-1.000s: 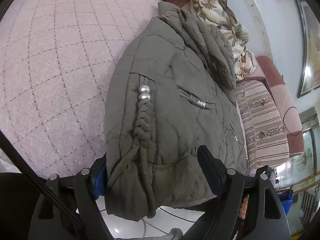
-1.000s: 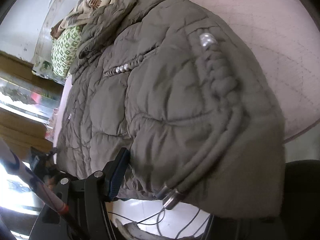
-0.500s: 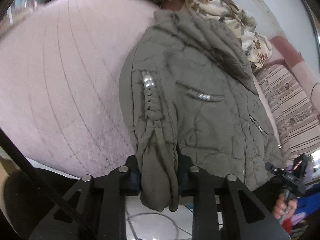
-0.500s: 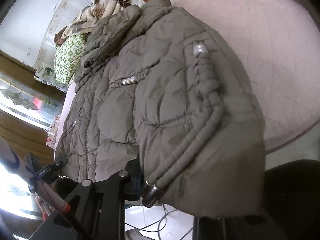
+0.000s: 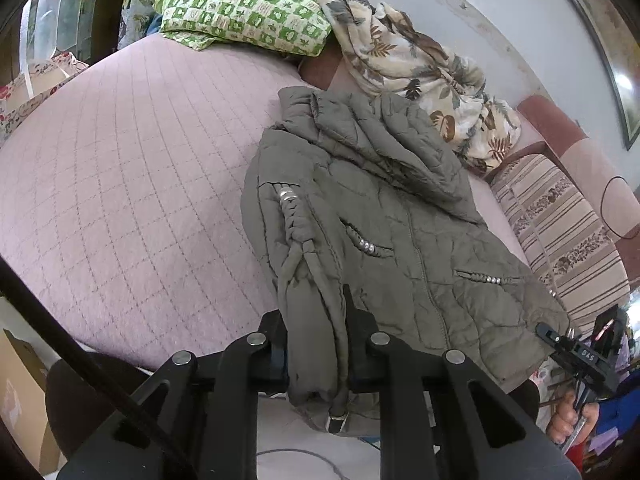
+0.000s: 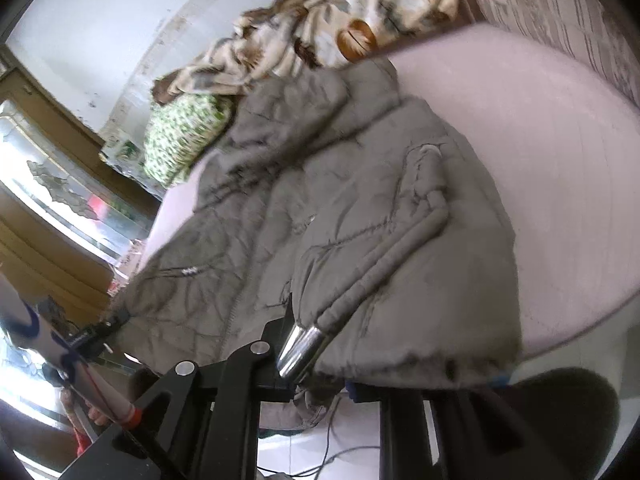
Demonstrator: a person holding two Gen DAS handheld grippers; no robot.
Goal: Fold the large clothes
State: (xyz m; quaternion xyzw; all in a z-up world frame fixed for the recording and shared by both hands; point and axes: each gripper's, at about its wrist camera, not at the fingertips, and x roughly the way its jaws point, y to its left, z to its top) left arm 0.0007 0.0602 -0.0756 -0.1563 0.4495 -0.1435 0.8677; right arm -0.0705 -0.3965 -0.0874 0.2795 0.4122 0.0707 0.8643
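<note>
An olive quilted jacket (image 5: 400, 240) (image 6: 320, 200) lies front-up on a pink quilted bed (image 5: 120, 180) (image 6: 540, 160), its hem hanging over the near edge. My left gripper (image 5: 316, 320) is shut on one hem corner, where braided drawstring cords (image 5: 296, 240) bunch between the pads. My right gripper (image 6: 320, 360) is closing on the other hem corner. The fabric lies between its jaws and drapes over one finger, with the metal cord tips (image 6: 300, 344) beside the other. Each gripper shows small in the other's view (image 5: 576, 344) (image 6: 96, 330).
A green checked pillow (image 5: 240, 12) and a leaf-print blanket (image 5: 420, 80) lie at the head of the bed. A striped cushion (image 5: 560, 232) lines the far side. Below the bed edge are pale floor with cables (image 5: 300, 460) and a cardboard box (image 5: 20, 400).
Both grippers went from open around the hem to closed on it. Both then rose, pulling the hem corners up, so more of the bed and pillow shows.
</note>
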